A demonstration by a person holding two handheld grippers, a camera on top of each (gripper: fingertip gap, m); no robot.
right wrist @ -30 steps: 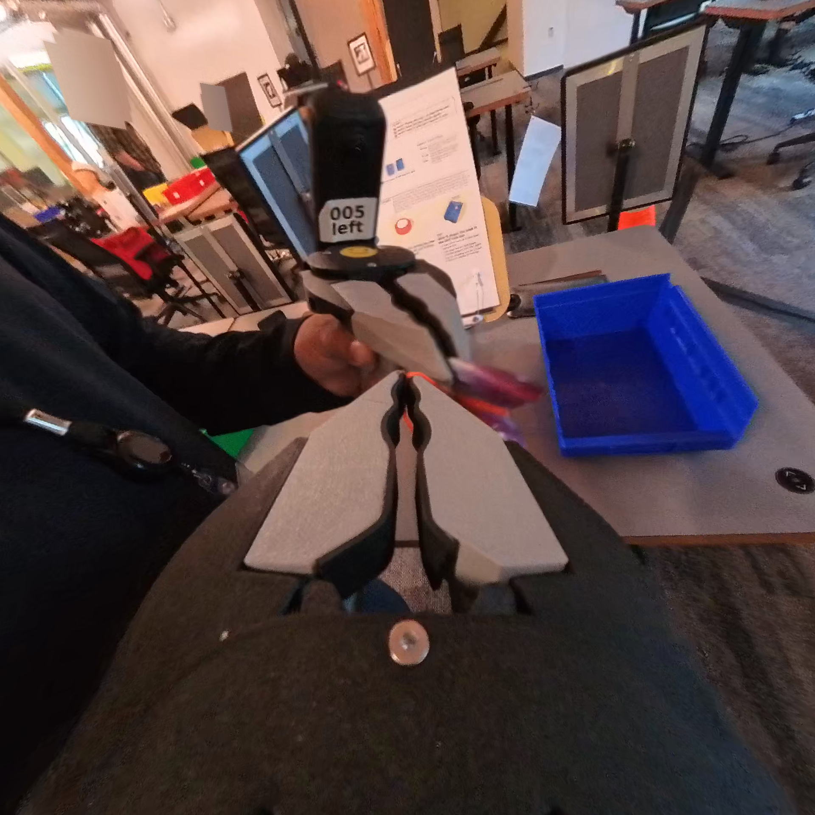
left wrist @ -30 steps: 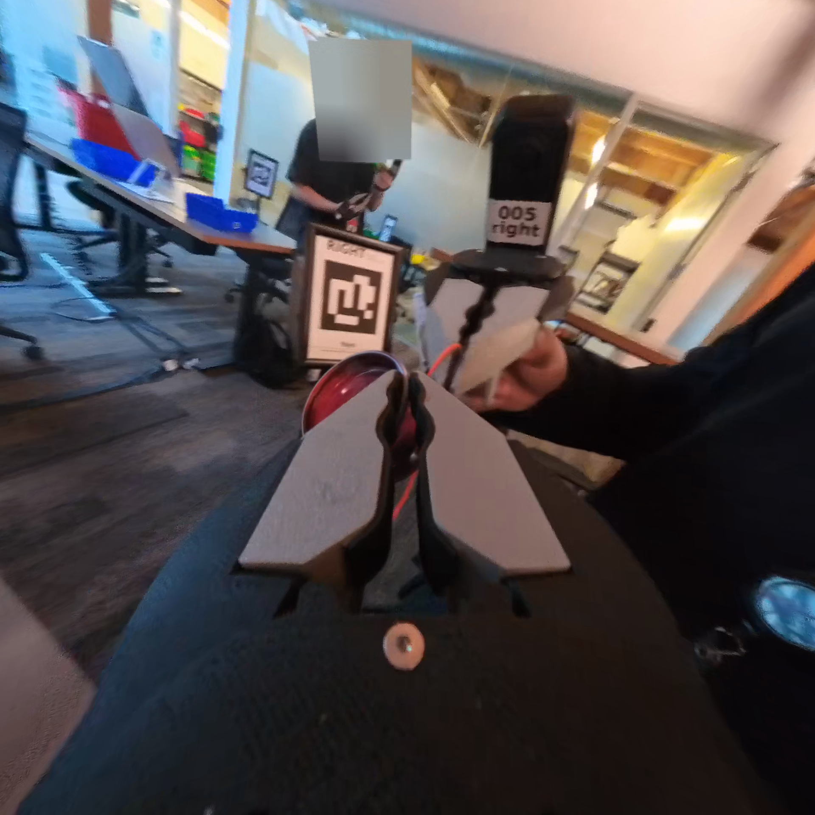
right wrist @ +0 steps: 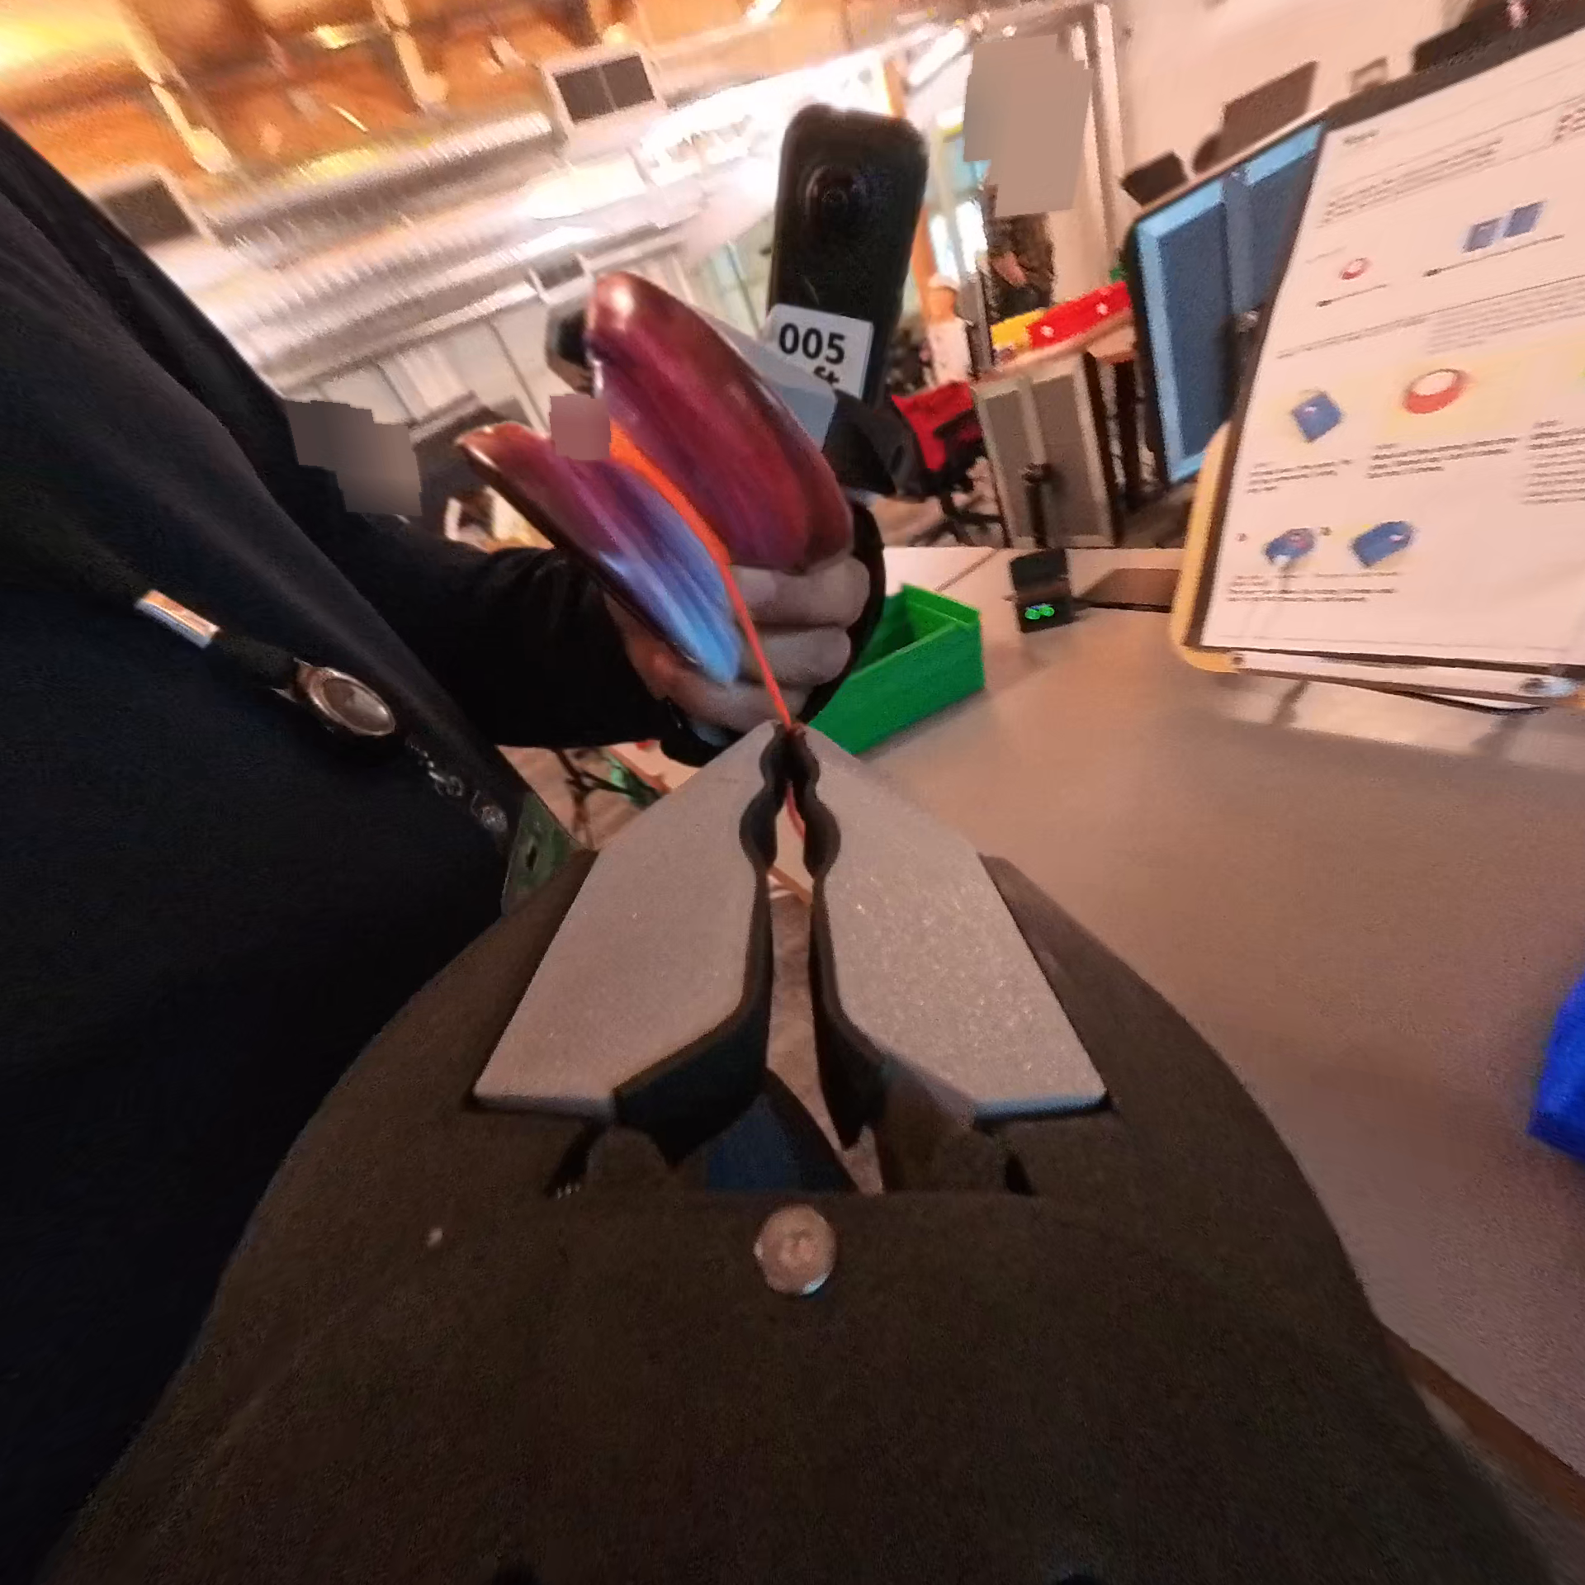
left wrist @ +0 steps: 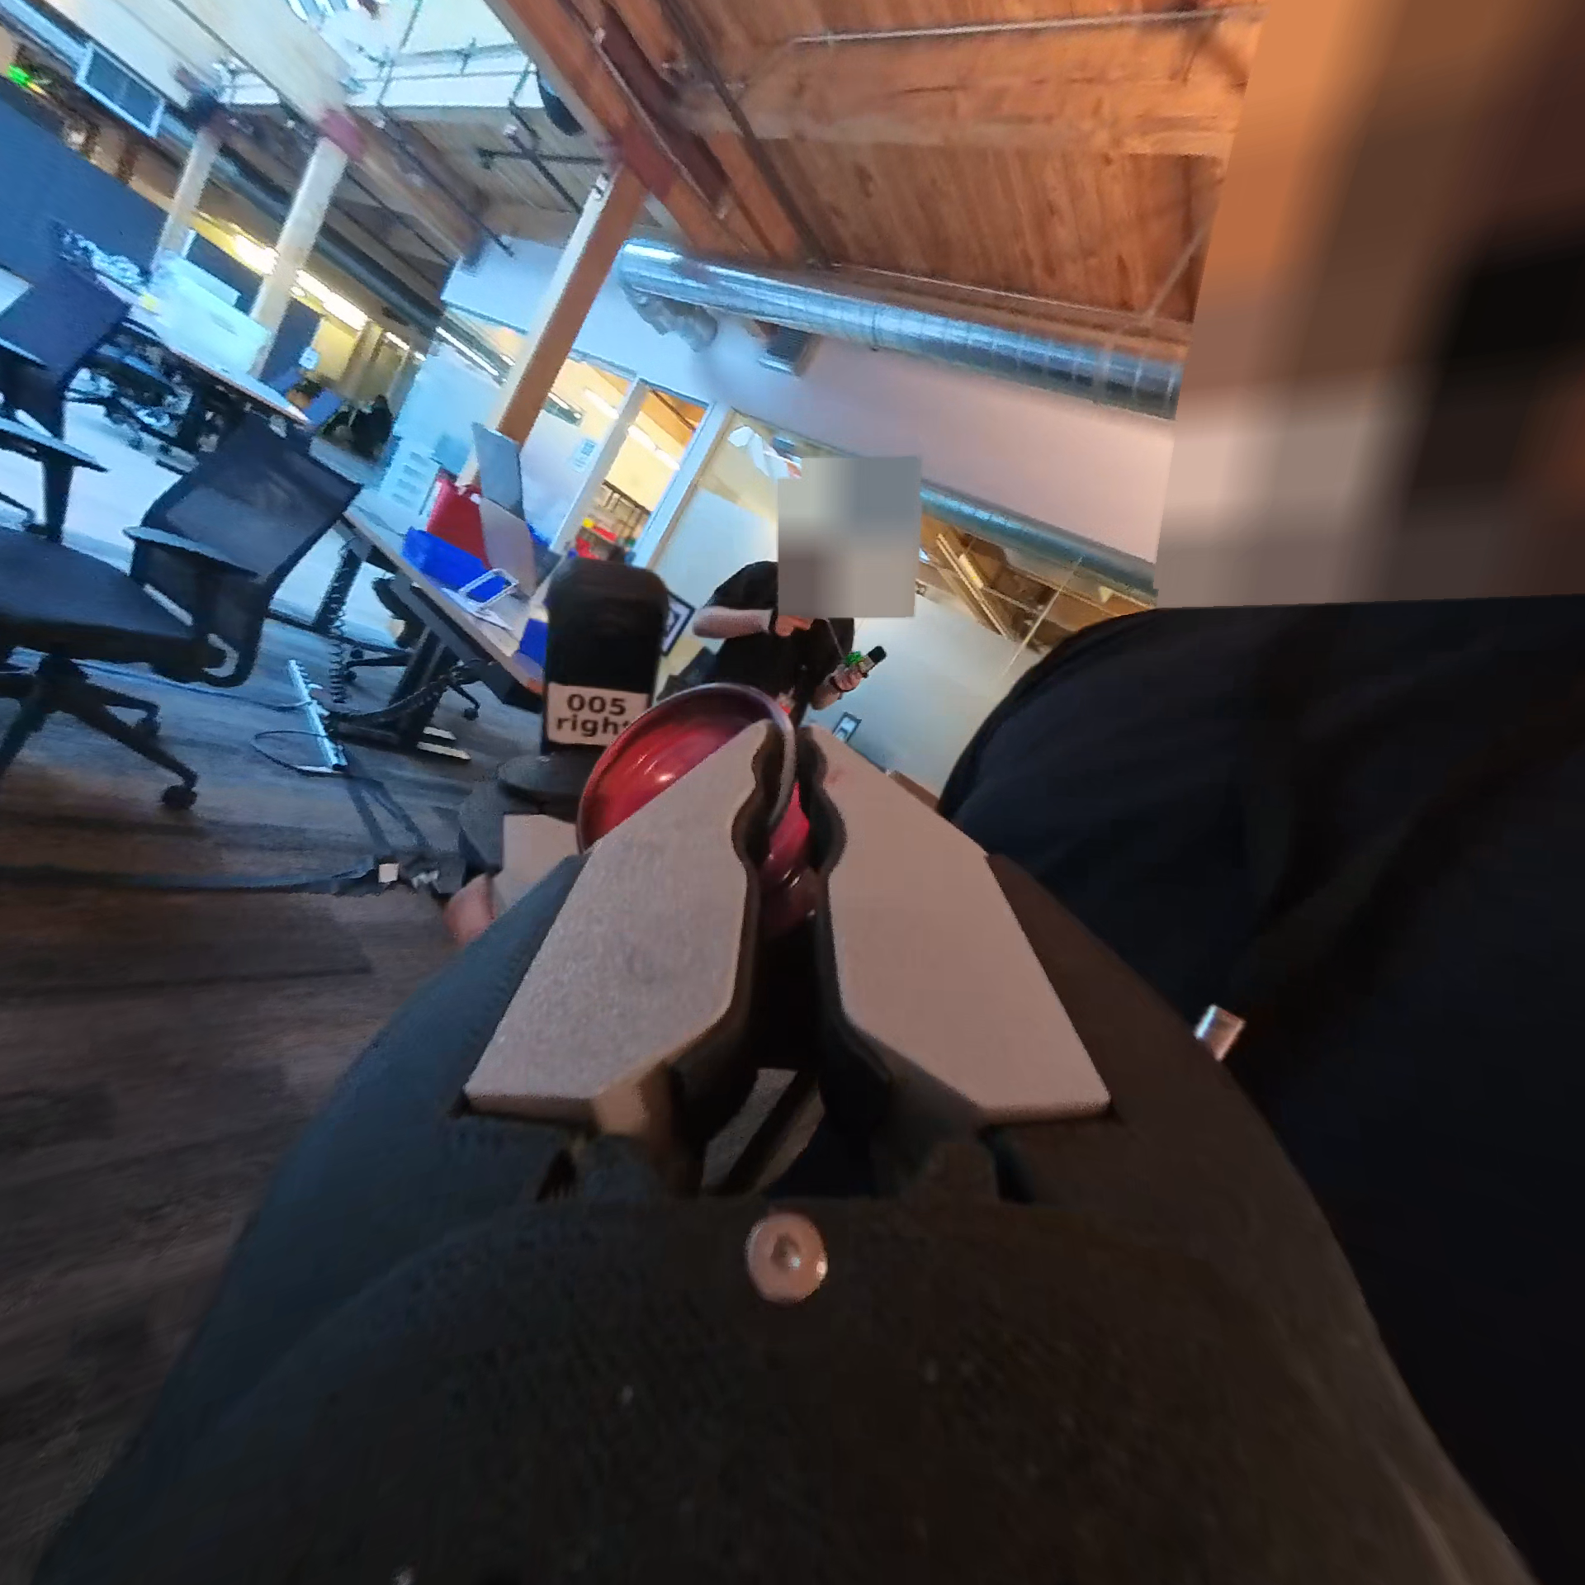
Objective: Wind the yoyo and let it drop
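The red metallic yoyo (left wrist: 660, 772) sits in my left gripper (left wrist: 785, 738), which is shut on one half's rim. In the right wrist view the yoyo (right wrist: 703, 429) is held up, tilted and blurred, both halves showing with orange string wound in the groove. The orange string (right wrist: 755, 652) runs straight down from the groove into my right gripper (right wrist: 787, 738), which is shut on it at the fingertips. My right gripper is just below the yoyo. A hand (right wrist: 789, 635) holds the left gripper behind the yoyo.
A grey table (right wrist: 1201, 858) lies to the right with a green bin (right wrist: 918, 660), an instruction board (right wrist: 1407, 360) and a blue bin (right wrist: 1561, 1081) at the edge. Office chairs (left wrist: 214, 583) and a standing person (left wrist: 772, 635) are farther off. A dark-sleeved body is close by. Across from one pair of fingers to the other is roughly 8 centimetres.
The left gripper has lifted and tilted upward with the yoyo, which now sits above the right gripper. The string between them is now straight. Both grippers stayed shut.
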